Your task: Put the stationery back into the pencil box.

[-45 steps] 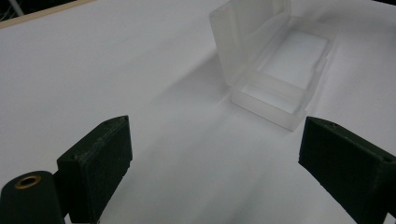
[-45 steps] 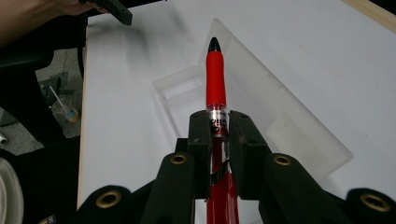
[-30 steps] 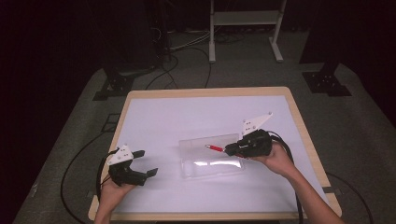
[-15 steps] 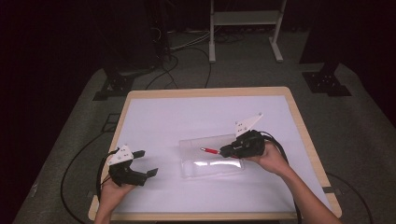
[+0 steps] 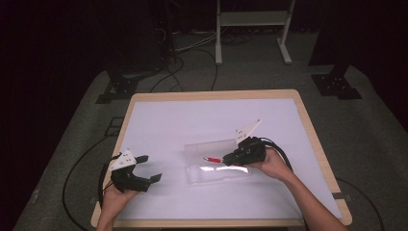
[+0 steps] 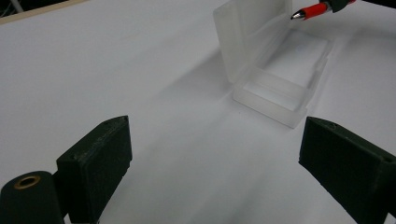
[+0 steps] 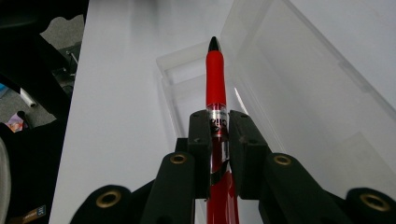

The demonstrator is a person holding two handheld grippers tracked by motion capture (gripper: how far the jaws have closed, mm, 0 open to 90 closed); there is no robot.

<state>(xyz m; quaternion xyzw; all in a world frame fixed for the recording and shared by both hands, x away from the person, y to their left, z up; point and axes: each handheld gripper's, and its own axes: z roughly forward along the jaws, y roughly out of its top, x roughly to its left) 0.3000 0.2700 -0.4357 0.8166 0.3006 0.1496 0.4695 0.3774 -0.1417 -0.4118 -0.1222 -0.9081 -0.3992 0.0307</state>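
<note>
Right gripper (image 5: 230, 158): jaws clamped tight on a red pen (image 7: 216, 93), pads pressing the clear part of the barrel on both sides. The pen runs straight out ahead of the jaws, dark tip leading, red grip section just beyond the pads. In the high view the pen (image 5: 212, 159) pokes out from the gripper's front toward the left side of the table.

Clear plastic case (image 7: 299, 107) lies open directly under and ahead of the right gripper. Its tray sits below the pen tip; the raised lid stands just to the right of the pen as that gripper's camera sees it. The pen tip hangs over the tray; whether it touches the plastic cannot be told.

Left gripper (image 5: 146, 167): jaws spread wide, nothing between them. It sits low at the near left part of the table (image 5: 159, 120), held in the left hand (image 5: 114, 195). From its own camera the case (image 6: 275, 70) is ahead and a little to the right, well apart from the jaws, with the white tabletop (image 6: 116, 70) between. The pen's tip (image 6: 310, 10) shows above the case, at the far upper right.

Right hand (image 5: 274, 163) grips the right gripper from behind, cable trailing off to the right.
</note>
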